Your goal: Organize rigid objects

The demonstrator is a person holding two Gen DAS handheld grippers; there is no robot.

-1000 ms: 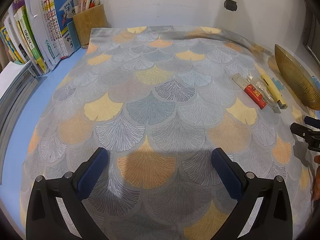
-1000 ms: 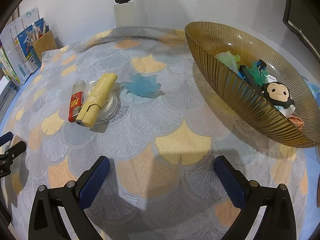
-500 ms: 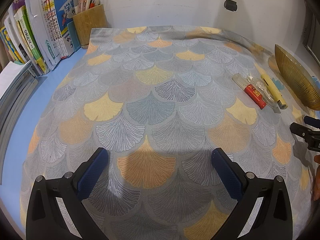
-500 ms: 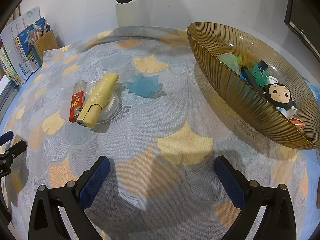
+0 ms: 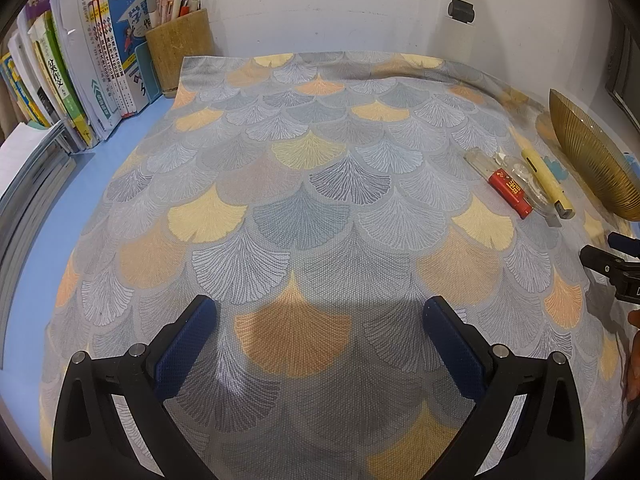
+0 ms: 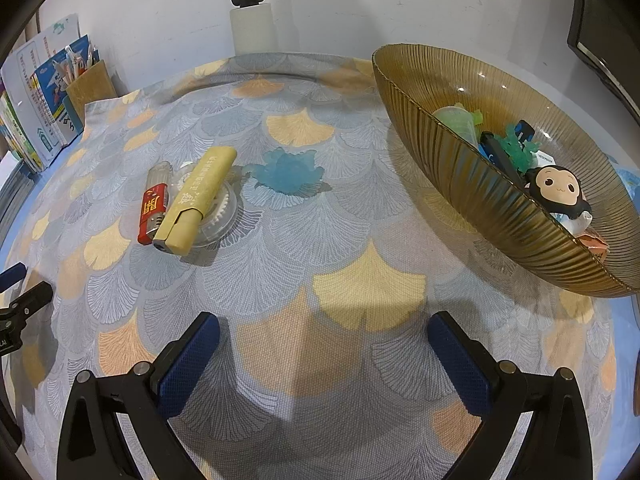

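Note:
A red lighter [image 6: 153,214] [image 5: 510,193], a yellow stick-shaped item [image 6: 198,200] [image 5: 546,182] resting on a clear round tape case [image 6: 218,216], and a blue leaf-shaped piece [image 6: 286,172] lie on the patterned cloth. An amber ribbed glass bowl [image 6: 460,152] [image 5: 588,160] at the right holds a monkey figure [image 6: 558,190], green pieces and other small items. My right gripper [image 6: 324,356] hangs open above the cloth, in front of these items. My left gripper [image 5: 320,338] is open over bare cloth, well left of the lighter.
Books [image 5: 60,76] and a pen holder [image 5: 180,46] [image 6: 88,82] stand at the back left on the blue table [image 5: 36,232]. A white post [image 6: 253,20] rises at the back wall. A dark frame [image 6: 600,20] sits behind the bowl.
The right wrist view has shifted slightly, with the bowl and the items drifting a little right and down. The left gripper has not moved.

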